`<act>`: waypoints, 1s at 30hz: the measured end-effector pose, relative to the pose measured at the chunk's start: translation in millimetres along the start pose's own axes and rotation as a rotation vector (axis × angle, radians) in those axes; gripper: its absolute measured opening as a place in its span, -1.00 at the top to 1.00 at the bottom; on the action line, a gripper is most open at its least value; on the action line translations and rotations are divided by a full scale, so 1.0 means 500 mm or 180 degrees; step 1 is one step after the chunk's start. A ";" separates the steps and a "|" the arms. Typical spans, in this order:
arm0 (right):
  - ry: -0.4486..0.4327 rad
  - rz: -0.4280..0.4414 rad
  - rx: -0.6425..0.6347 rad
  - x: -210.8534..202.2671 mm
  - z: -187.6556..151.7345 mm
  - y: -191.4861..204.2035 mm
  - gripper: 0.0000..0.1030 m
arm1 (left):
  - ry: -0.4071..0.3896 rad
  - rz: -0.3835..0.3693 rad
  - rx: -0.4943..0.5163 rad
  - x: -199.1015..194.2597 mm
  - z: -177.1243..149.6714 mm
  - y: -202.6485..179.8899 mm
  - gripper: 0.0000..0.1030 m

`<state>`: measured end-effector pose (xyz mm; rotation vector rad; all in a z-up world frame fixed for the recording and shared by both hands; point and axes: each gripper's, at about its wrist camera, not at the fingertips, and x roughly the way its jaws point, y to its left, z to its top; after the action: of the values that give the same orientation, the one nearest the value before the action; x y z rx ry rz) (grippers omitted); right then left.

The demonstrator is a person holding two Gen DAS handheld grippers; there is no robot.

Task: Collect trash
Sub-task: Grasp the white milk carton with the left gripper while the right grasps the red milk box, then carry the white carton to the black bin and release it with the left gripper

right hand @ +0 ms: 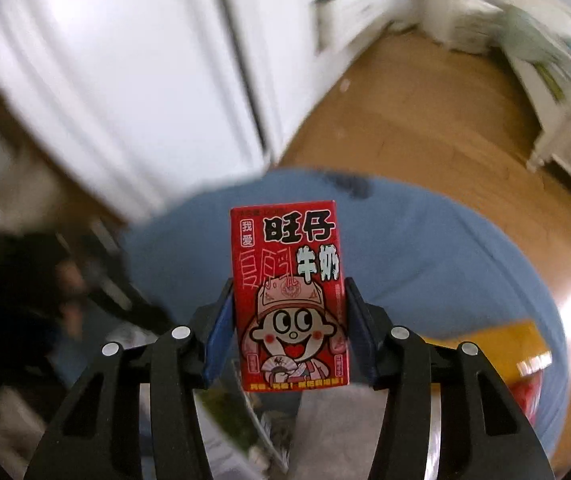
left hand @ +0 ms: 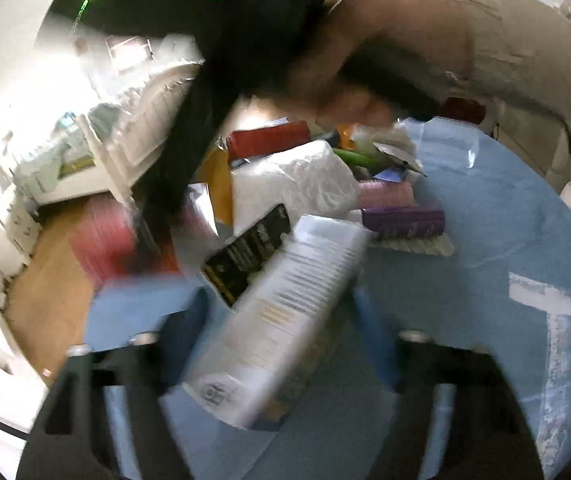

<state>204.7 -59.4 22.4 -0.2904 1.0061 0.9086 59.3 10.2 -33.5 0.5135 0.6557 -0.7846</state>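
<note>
In the right wrist view my right gripper [right hand: 289,320] is shut on a red milk carton [right hand: 287,292] with a cartoon face, held upright above the blue round table [right hand: 445,240]. In the left wrist view my left gripper [left hand: 281,312] holds a white and black carton [left hand: 285,312], tilted and blurred, between its blue pads above the blue table [left hand: 465,280]. Farther on lies a trash pile: a white plastic bag [left hand: 297,184], a red box [left hand: 269,140], a pink pack [left hand: 385,194] and a purple pack [left hand: 403,222]. The other hand and its black gripper [left hand: 253,60] hang over the pile.
A wooden floor [right hand: 405,120] lies beyond the table, with white cabinets [right hand: 125,60] and white shelves [right hand: 557,92]. A yellow item [right hand: 497,348] lies at the table's right edge. White tape marks [left hand: 553,300] sit on the tabletop. A beige sleeve [left hand: 485,48] crosses the top right.
</note>
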 end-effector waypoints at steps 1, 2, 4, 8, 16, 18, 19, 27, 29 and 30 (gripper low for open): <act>-0.0161 0.0040 0.0123 -0.033 -0.007 -0.007 0.01 | -0.0017 0.0015 -0.0010 0.003 0.001 -0.005 -0.16; -0.0363 0.0088 0.0267 -0.079 -0.021 -0.016 0.01 | -0.0026 0.0007 -0.0013 0.000 0.000 -0.002 -0.06; -0.0770 0.0154 0.0539 -0.171 -0.064 -0.022 0.01 | -0.0023 0.0013 -0.0077 -0.009 0.002 -0.005 0.09; -0.1333 0.0176 0.0930 -0.297 -0.167 -0.017 0.01 | -0.0109 0.0055 -0.0302 -0.035 0.005 -0.030 0.22; -0.2264 0.0017 0.1676 -0.465 -0.429 -0.089 0.00 | -0.0449 0.0222 -0.1044 -0.095 0.048 -0.089 0.23; -0.2452 -0.0172 0.1822 -0.498 -0.504 -0.117 0.00 | -0.0508 0.0235 -0.1161 -0.100 0.089 -0.105 0.22; -0.2532 -0.0309 0.1882 -0.518 -0.539 -0.125 0.00 | -0.0536 0.0206 -0.1199 -0.098 0.112 -0.111 0.22; -0.2607 -0.1666 0.2222 -0.600 -0.793 -0.178 0.00 | -0.0626 -0.0307 -0.1175 0.044 0.374 -0.250 0.22; -0.2490 -0.1938 0.2330 -0.599 -0.847 -0.201 0.00 | -0.0593 -0.0493 -0.1125 0.105 0.439 -0.303 0.22; -0.2445 -0.2019 0.2370 -0.597 -0.872 -0.212 0.00 | -0.0588 -0.0574 -0.1109 0.130 0.460 -0.321 0.22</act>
<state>-41.6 -539.0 16.7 0.3489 0.4179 -0.0034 48.0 -264.7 50.6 0.0634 0.6550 -0.8537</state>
